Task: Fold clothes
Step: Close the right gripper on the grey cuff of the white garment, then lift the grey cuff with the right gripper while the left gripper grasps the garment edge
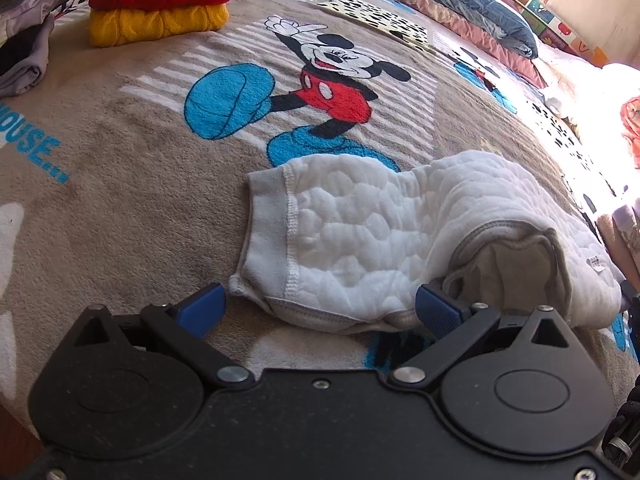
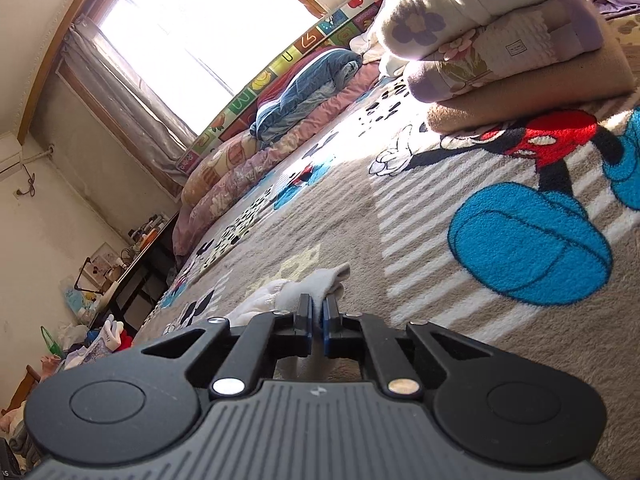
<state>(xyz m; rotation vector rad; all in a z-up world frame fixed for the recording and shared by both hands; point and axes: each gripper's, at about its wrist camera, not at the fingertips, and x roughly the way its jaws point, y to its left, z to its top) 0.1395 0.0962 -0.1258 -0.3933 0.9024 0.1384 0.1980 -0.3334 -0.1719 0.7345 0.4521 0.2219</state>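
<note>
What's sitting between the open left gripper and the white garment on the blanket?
Nothing visible. The left gripper is open right at the near edge of the white garment, with only bare blanket between its fingers.

I'm seeing the bed, its Mickey blanket carrying a white quilted garment, stacked sweaters and folded blankets.

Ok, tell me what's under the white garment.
The white garment lies on the Mickey blanket, covering part of Mickey's blue shoe. Whatever else lies beneath is hidden.
</note>
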